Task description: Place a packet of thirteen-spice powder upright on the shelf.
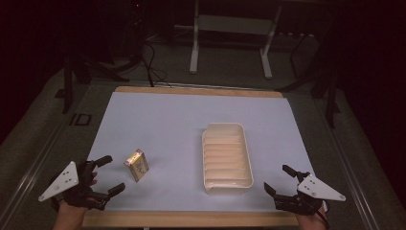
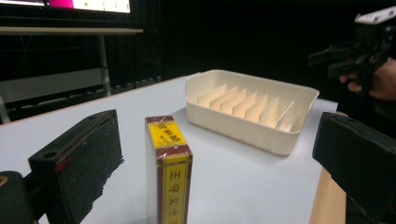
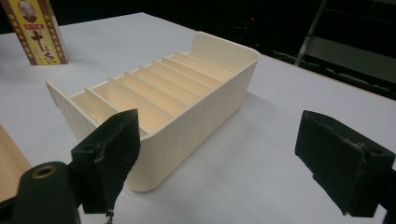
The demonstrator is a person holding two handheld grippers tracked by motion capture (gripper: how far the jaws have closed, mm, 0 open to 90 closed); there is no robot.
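1. Small yellow-and-maroon printed carton (image 1: 136, 165) stands upright on the white sheet (image 1: 158, 120) covering the desk (image 1: 196, 219), toward the front-left corner, well apart from the tray.
2. Handling, judged: thin cardboard, light, stiff enough for a moderate squeeze; it looks film-wrapped, so it may be slick. Tall and narrow, so a push near the top could tip it.
3. Best hold, judged: across the two broad faces at mid-height, pads flat.
4. Left gripper (image 1: 108, 175) sits just beside the carton near the front edge, jaws spread wide, carton between them in the left gripper view, no contact.
5. Cream slotted tray (image 1: 227, 158) lies right of centre, dividers running crosswise, slots empty.
6. Right gripper (image 1: 278, 179) hovers by the front-right corner, near the tray's front end, jaws spread, holding nothing.
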